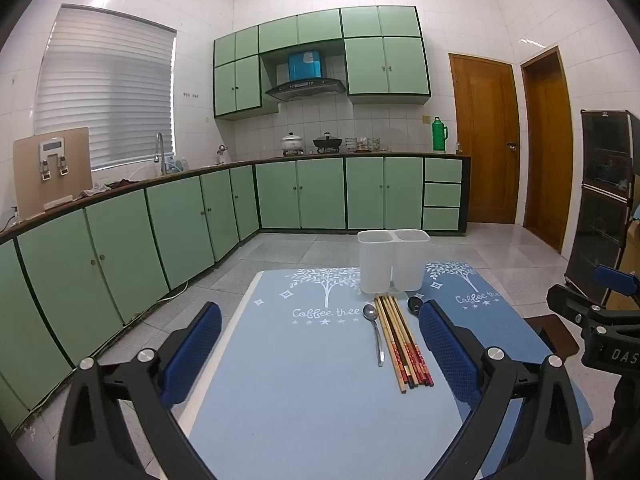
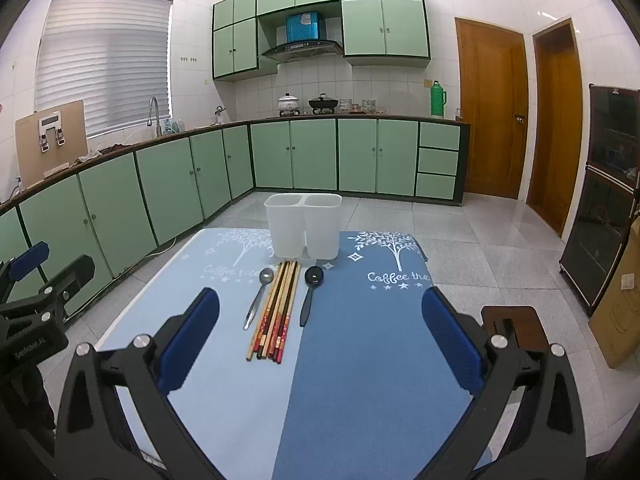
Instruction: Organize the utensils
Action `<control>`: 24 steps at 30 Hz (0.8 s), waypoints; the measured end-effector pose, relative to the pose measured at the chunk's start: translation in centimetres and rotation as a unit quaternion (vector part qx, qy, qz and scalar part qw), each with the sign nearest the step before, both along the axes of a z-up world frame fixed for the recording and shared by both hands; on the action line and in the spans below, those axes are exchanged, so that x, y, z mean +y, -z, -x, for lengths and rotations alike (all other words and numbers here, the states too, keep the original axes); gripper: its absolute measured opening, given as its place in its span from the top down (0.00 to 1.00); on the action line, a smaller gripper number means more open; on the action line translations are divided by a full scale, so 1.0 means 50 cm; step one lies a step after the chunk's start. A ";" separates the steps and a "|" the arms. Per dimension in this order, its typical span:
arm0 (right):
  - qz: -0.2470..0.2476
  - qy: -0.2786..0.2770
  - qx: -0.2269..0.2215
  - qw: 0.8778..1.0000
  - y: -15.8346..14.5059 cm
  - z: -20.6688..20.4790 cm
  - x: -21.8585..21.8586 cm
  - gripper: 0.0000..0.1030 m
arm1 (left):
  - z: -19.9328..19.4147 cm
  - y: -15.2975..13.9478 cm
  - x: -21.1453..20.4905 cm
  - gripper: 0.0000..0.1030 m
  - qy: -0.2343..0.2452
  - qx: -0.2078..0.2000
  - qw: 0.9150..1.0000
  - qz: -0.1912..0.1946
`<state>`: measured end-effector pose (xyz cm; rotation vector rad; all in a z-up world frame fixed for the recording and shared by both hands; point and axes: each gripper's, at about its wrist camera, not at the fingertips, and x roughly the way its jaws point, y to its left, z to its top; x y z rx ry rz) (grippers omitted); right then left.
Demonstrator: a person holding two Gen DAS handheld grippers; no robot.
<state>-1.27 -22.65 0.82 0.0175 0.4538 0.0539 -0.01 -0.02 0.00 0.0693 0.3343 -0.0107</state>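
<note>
A white two-compartment utensil holder [image 1: 393,261] [image 2: 303,225] stands empty at the far edge of the table. In front of it lie a metal spoon [image 1: 375,330] [image 2: 258,296], a bundle of several chopsticks [image 1: 402,342] [image 2: 277,310] and a black spoon [image 1: 415,305] [image 2: 310,292], side by side. My left gripper [image 1: 320,344] hangs open above the light blue mat [image 1: 300,380], nothing between its fingers. My right gripper [image 2: 320,328] is open too, above the dark blue mat [image 2: 380,340], short of the utensils. Each gripper shows at the edge of the other's view.
The table stands in a kitchen with green cabinets [image 2: 160,184] along the left and back walls. A dark glass-door cabinet [image 2: 608,196] and a cardboard box [image 2: 624,300] stand at the right. A brown stool [image 2: 516,326] sits beside the table's right edge.
</note>
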 end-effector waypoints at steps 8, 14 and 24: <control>-0.001 -0.001 0.000 1.000 -0.001 0.000 -0.001 0.05 | 0.001 -0.001 0.000 0.06 0.000 -0.001 1.000 0.000; -0.001 -0.001 0.001 1.000 -0.001 0.000 -0.001 0.05 | 0.000 0.000 0.000 0.06 0.000 0.000 1.000 0.000; -0.001 0.000 0.001 1.000 0.002 -0.003 -0.002 0.05 | 0.000 0.001 0.003 0.06 -0.001 0.001 1.000 0.000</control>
